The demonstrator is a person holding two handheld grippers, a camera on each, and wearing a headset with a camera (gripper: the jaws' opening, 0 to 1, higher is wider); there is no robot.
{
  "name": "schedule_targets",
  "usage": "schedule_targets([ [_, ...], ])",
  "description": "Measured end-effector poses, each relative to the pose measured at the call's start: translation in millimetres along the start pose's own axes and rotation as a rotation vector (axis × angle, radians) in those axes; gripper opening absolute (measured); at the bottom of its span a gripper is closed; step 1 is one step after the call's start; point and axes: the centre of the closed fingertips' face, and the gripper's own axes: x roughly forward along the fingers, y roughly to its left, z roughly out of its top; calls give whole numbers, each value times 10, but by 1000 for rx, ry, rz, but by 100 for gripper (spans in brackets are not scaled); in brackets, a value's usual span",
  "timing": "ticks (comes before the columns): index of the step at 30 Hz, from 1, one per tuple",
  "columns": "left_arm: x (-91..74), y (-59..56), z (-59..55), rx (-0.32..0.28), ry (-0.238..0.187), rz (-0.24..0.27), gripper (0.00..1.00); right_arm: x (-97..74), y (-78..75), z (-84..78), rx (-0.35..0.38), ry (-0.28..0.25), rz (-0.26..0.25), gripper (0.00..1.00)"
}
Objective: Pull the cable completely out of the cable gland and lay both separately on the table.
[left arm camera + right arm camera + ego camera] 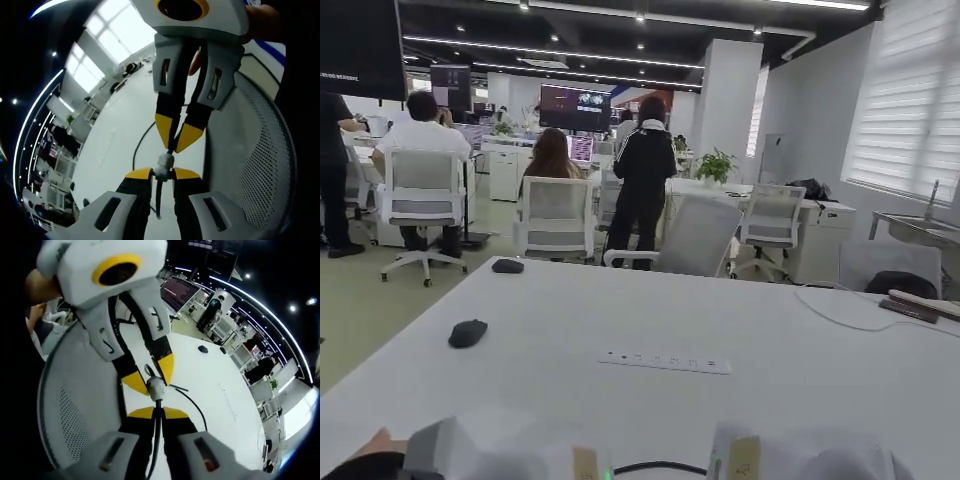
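Observation:
A small white cable gland [163, 165] sits between the yellow tips of my left gripper [162, 173], which is shut on it. A black cable [141, 146] runs out of the gland and loops over the white table [120, 135]. Facing it from above in the left gripper view, my right gripper [176, 137] is shut on the cable just past the gland. In the right gripper view the cable [158, 425] passes between my right gripper's [157, 413] jaws, and the gland [156, 386] is held in the left gripper [152, 376]. A short arc of the cable [660, 466] shows at the head view's bottom edge.
On the table [740, 320] lie a black mouse [468, 333], a second mouse [507, 266], a flush power strip [665, 362], a thin white cord [840, 312] and flat items [920, 305] at the right. A mesh chair back [250, 150] is close to the grippers. Office chairs and people stand beyond.

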Motion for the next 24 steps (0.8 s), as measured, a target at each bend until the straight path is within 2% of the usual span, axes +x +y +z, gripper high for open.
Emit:
schedule_targets([
  [4, 4, 9, -27, -2, 5, 2, 17, -16, -21, -59, 21, -2, 3, 3],
  [8, 1, 38, -48, -10, 7, 8, 17, -42, -51, -185, 34, 16, -6, 3],
  [20, 11, 59, -43, -13, 6, 11, 17, -195, -247, -775, 88, 137, -75, 3],
  [24, 11, 58, -44, -14, 5, 10, 17, -227, -290, -925, 95, 174, -93, 3],
])
